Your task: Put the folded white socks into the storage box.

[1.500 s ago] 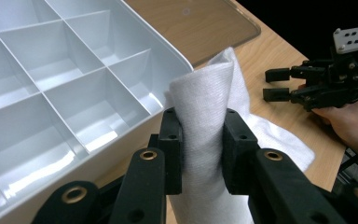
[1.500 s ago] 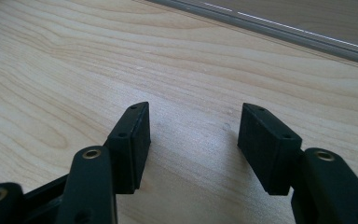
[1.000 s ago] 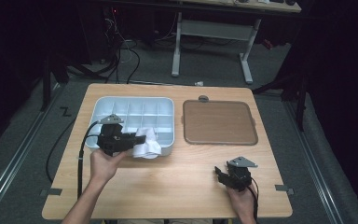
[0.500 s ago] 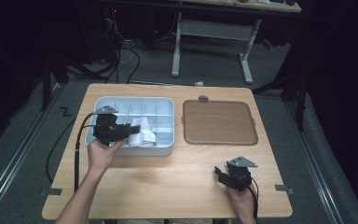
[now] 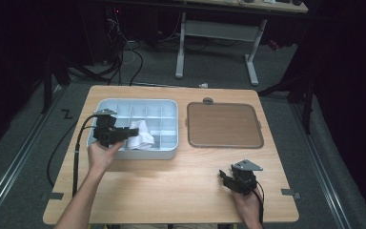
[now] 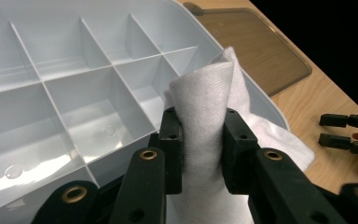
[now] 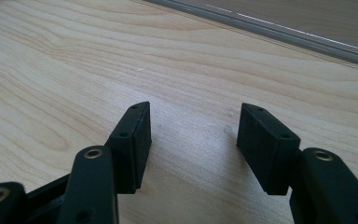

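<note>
Both tongs are held by a person at a wooden table (image 5: 171, 181). Left gripper (image 6: 200, 140) has its jaws clamped on a crumpled white cloth (image 6: 205, 107), which hangs over the near right part of a pale compartment tray (image 5: 167, 107), above its dividers. Right gripper (image 7: 191, 140) sits low over bare wood near the table's front right, jaws spread wide with nothing between them. Beside the tray, to its right, lies a flat brown lid (image 5: 224, 125).
</note>
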Motion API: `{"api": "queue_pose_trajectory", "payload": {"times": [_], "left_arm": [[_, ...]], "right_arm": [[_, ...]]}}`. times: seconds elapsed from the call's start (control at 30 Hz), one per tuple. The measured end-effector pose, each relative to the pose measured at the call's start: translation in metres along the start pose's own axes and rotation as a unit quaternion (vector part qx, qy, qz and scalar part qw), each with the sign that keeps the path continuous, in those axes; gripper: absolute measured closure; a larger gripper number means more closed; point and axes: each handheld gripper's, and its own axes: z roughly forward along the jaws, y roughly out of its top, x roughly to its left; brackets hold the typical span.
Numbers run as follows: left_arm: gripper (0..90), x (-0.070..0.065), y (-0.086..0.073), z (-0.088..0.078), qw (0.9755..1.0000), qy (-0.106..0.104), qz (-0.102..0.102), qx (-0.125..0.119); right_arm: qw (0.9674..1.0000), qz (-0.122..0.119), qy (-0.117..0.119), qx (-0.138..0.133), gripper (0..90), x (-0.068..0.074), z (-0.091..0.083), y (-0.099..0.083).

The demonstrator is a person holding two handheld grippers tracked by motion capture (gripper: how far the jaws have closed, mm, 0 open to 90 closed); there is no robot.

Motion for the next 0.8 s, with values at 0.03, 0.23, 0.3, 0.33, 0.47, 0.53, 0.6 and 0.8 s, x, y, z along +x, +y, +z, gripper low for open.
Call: {"api": "queue_pose_trajectory", "payload": {"times": [0.03, 0.23, 0.3, 0.33, 0.47, 0.53, 0.6, 0.8], "left_arm": [[73.3, 0.003, -0.001, 0.0, 1.0, 0.005, 0.004, 0.004], [73.4, 0.014, -0.003, 0.003, 0.9996, 0.023, 0.016, -0.001], [73.4, 0.015, -0.003, 0.005, 0.9993, 0.028, 0.025, 0.002], [73.4, 0.016, -0.005, 0.006, 0.9989, 0.034, 0.032, 0.003], [73.4, 0.018, -0.008, 0.008, 0.9982, 0.041, 0.043, 0.007], [73.5, 0.018, -0.009, 0.009, 0.9975, 0.045, 0.053, 0.007], [73.5, 0.018, -0.012, 0.01, 0.9962, 0.052, 0.069, 0.011], [73.5, 0.022, -0.017, 0.017, 0.9952, 0.061, 0.073, 0.023]], "right_arm": [[1.0, -0.001, 0.0, -0.001, 45.0, 0.001, 0.0, 0.0], [1.0, -0.003, 0.003, 0.0, 45.0, 0.001, 0.001, 0.001], [1.0, -0.002, 0.003, 0.0, 45.0, 0.0, 0.001, 0.001], [1.0, -0.002, 0.003, 0.0, 45.0, 0.0, 0.001, 0.001], [1.0, -0.002, 0.003, 0.0, 44.9, 0.0, 0.001, 0.001], [1.0, -0.002, 0.003, 0.0, 44.9, 0.001, 0.001, 0.001], [1.0, -0.004, 0.003, 0.0, 44.9, 0.001, 0.001, 0.001], [1.0, -0.001, 0.002, 0.0, 44.3, 0.0, 0.001, 0.001]]}}
